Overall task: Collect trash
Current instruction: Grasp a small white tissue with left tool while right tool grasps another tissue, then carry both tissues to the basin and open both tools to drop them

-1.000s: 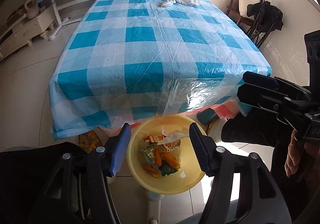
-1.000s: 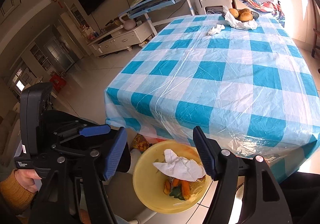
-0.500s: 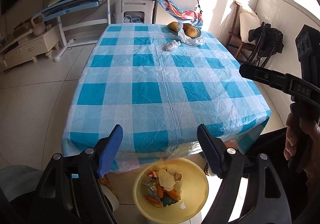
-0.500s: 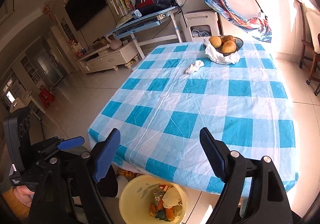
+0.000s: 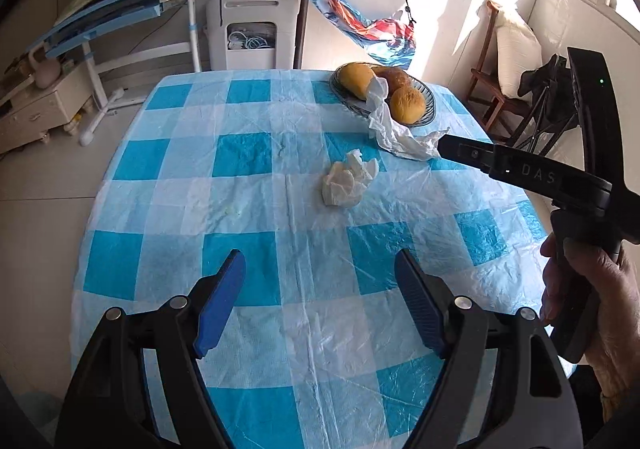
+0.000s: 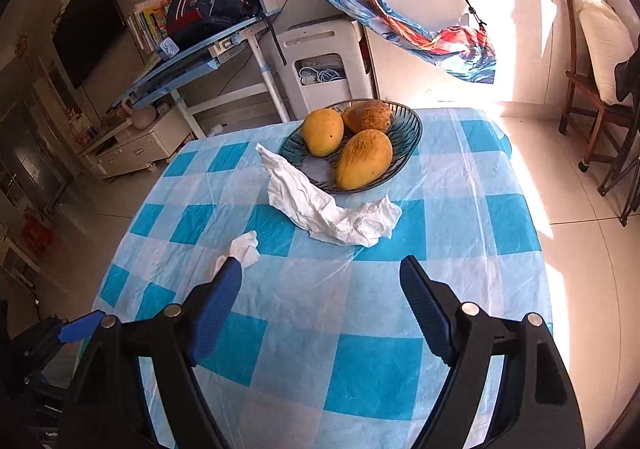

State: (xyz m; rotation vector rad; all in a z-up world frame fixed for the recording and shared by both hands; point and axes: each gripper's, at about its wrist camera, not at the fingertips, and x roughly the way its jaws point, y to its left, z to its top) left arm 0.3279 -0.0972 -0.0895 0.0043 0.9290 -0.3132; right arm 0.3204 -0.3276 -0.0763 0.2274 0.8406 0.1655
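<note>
Now we reach with both grippers, jaws apart and empty: left gripper (image 5: 320,301) toward the wad (image 5: 349,181) on the counter (image 5: 248,209) before the bowl (image 6: 404,137), right gripper (image 6: 320,305) toward the tissue (image 6: 328,213) touching the bowl's rim. We should straddle each fully, then close.

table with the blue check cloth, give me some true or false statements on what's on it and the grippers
1. Three mangoes sit in a dark bowl. True.
2. A crumpled tissue lies inside the bowl. False: it lies on the tablecloth, apart from the bowl.
3. A long white tissue drapes from the bowl's rim onto the cloth. True.
4. The left gripper is shut on a tissue. False: its jaws stand open and empty.
5. The right gripper is open and holds nothing. True.
</note>
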